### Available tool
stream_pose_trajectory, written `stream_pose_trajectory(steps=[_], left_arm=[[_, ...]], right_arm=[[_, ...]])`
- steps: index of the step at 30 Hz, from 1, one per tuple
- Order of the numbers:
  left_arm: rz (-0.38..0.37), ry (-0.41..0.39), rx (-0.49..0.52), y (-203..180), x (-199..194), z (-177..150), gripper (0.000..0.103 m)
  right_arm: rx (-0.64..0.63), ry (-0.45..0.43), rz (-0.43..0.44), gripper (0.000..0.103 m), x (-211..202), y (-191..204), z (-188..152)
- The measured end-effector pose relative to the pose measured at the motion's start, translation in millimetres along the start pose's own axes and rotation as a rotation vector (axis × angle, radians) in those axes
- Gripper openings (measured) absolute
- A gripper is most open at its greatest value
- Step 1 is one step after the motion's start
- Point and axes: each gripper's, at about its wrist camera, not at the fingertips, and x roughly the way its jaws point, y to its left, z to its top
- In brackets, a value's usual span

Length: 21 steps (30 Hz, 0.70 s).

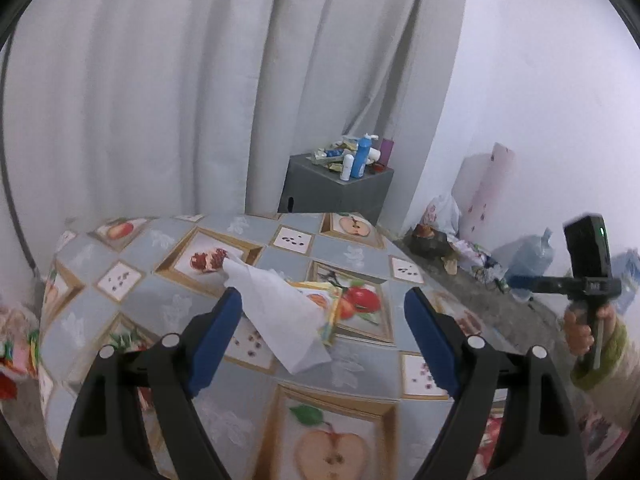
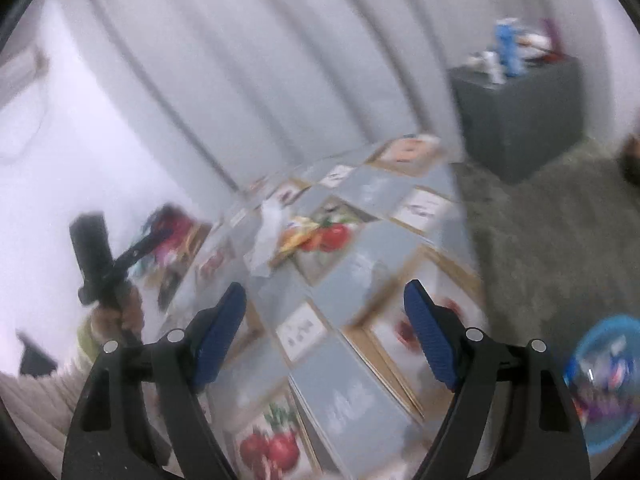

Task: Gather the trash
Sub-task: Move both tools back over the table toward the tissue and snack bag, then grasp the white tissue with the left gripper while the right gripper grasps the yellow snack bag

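Blue-padded left hand-held gripper [image 1: 323, 312], jaws spread wide and empty, hovers above the fruit-patterned surface [image 1: 352, 258], lined up on a white tissue [image 1: 280, 312] lying just beyond its tips, apparently the next trash item. Beside the tissue, a yellow wrapper [image 1: 326, 300] rests flat. Right hand-held gripper [image 2: 325, 307], likewise released and empty, points at the same surface; a blue basin [image 2: 608, 384] holding wrappers sits low at right, seemingly the collection bin.

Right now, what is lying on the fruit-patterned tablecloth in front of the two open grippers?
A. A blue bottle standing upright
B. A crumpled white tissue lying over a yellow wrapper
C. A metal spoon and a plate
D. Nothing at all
B: the left wrist view shows a white tissue spread across the tablecloth, its end overlapping a yellow wrapper.
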Motion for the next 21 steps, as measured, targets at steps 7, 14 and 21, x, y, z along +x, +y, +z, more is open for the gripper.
stream_pose_trajectory(steps=[7,14,21], left_arm=[[-0.041,0.063,-0.023,35,56,12,0.081],[-0.063,0.148,-0.055,57,104,15,0.081],[-0.029,0.224,-0.034,64,137,6,0.081]], right_arm=[[-0.008,0.114,0.023,0.068,79,7,30],[-0.005,0.184,0.024,0.06,147,12,48],[-0.022,0.234,0.017,0.052,183,17,53]])
